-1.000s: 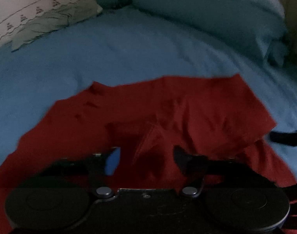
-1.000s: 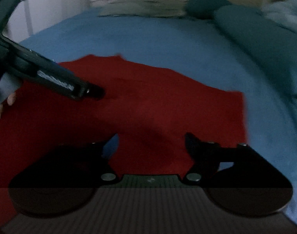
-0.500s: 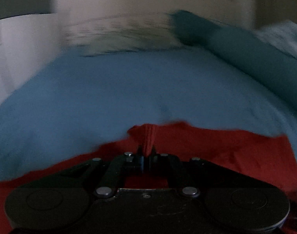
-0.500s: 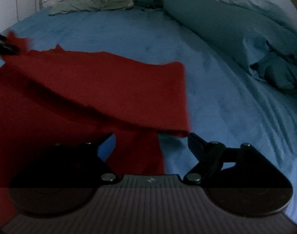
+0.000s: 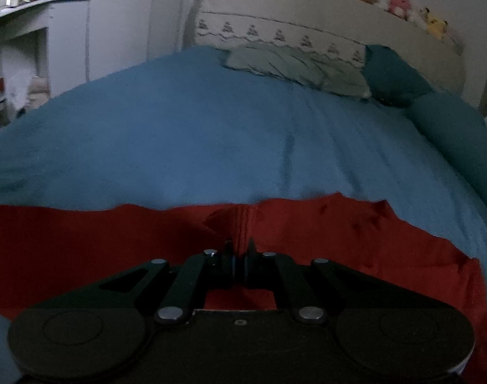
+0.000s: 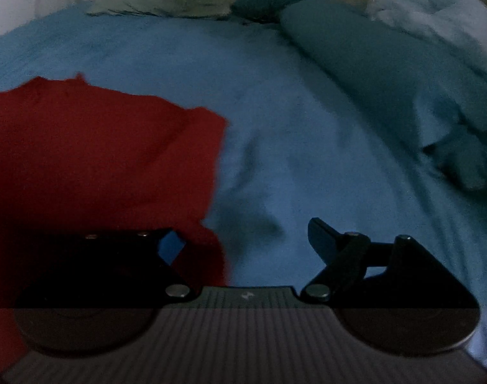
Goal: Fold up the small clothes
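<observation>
A second earlier the left tongs (image 5: 239,257) were held half apart over the spread red garment (image 5: 323,236); since then they were closed on a raised ribbed fold of it, and the pinched fold was drawn toward 12 o'clock. In the right wrist view, the garment (image 6: 99,156) was carried from the middle of the picture over to 9 o'clock, so that blue bed cover (image 6: 291,121) was bared ahead. The right tongs (image 6: 243,240) were opened slightly wider, with only the cloth's edge beside the left finger.
</observation>
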A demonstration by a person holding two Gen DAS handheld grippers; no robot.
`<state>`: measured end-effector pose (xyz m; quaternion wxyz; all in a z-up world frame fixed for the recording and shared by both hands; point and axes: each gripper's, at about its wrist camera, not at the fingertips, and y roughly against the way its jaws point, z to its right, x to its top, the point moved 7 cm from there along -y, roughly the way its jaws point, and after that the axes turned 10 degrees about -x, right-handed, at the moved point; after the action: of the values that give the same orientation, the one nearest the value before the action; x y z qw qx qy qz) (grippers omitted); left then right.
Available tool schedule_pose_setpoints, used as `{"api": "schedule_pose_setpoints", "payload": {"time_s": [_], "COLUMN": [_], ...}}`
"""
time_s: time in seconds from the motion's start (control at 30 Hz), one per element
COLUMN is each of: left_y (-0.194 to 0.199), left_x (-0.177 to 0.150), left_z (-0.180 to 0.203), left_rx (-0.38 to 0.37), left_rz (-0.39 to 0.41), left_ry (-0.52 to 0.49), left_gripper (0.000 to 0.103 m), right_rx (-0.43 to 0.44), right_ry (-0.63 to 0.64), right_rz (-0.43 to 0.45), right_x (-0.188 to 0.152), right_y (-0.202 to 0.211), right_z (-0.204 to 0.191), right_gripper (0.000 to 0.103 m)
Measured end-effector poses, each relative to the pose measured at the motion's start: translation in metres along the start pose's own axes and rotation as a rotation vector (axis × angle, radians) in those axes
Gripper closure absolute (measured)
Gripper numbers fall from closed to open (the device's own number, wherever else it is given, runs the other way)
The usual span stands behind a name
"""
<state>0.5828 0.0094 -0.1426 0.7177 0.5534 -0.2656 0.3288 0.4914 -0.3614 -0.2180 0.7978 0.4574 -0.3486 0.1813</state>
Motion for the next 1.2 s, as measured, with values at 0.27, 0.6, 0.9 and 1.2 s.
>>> {"api": "schedule_pose_setpoints", "payload": {"time_s": [0.27,0.6,0.9,1.2], "left_y": [-0.009,0.04,-0.018,-0.023], "left_x": [-0.046,-0.025,-0.034,-0.056], "left_z": [-0.036,0.002,0.029,0.012], "left_rx": [0.03,-0.023,-0.071,-0.046], "left_rz": [-0.126,-0.085,-0.161,-0.23], "left_ry": [0.054,-0.122,-0.167,-0.161], "left_gripper": [0.081,0.033,0.033,0.033], "right_rx": [0.078,0.306,0.391,0.421], "right_ry": [0.047,0.138,-0.064,-0.009], "right_rz": [-0.047,0.022,-0.109,-0.006], "right_x": [-0.003,0.021,-0.002,0.064], "right_y": [-0.008,0.051,0.015,0.012], "right_z": [0.006,-0.022,-0.052,-0.077], "right_gripper": [0.005,0.004,0.004,0.003]}}
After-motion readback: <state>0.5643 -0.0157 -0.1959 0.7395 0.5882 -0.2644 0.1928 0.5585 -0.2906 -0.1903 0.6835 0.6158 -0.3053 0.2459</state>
